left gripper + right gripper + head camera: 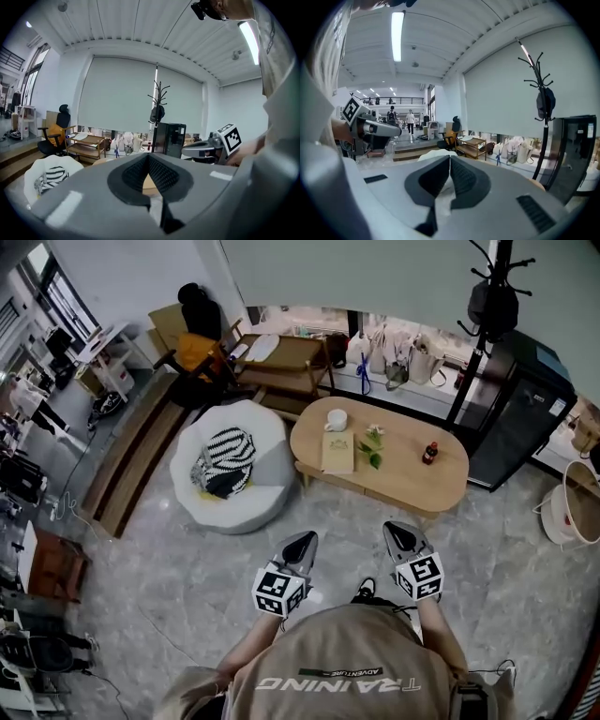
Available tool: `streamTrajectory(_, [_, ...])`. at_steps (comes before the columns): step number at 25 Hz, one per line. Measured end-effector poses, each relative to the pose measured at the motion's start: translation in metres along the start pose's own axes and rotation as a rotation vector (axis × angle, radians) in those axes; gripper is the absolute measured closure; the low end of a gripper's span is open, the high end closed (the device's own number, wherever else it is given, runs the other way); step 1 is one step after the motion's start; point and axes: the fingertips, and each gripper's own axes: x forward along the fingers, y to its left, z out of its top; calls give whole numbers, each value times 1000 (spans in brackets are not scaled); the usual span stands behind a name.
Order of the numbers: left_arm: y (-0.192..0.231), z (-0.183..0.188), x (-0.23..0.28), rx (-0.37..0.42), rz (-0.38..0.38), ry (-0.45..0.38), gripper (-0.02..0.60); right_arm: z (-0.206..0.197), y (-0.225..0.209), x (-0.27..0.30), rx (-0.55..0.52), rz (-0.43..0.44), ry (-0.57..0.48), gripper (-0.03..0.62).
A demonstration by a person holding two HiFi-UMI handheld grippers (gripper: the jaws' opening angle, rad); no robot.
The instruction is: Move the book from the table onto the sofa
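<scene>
Ribbed left gripper (149, 161) closed, flat book (337, 452), oval wooden table (442, 480)

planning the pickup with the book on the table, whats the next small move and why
Probably step closer and open one claw toward the flat tan book on the oval wooden table: both the left claw and right claw are shut, empty and short of it.

The grey body of the left tool (149, 157) hides nearly all of the table (149, 185) in the left gripper view, and the right tool (449, 158) does likewise in the right gripper view. In the head view the cover of the book (337, 452) is too small to read, and the right edge cuts off a white tub (572, 512).
</scene>
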Motion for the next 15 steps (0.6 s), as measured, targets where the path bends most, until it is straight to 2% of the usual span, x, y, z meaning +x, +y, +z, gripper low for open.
streamTrajectory(2, [8,11,25,10,14,1,578,1,-16,15,-24,31,19,597])
streamTrajectory(6, [15,18,78,-40,29,14,578,-7,-50,41,-63,77,58,597])
streamTrajectory(9, [19,18,111,-63,20,5,578,-9,-69,60,-50,109,68,597])
streamTrajectory(15, [42,23,146,-71,39,38,578,-12,-93,99,-12,168,94,597])
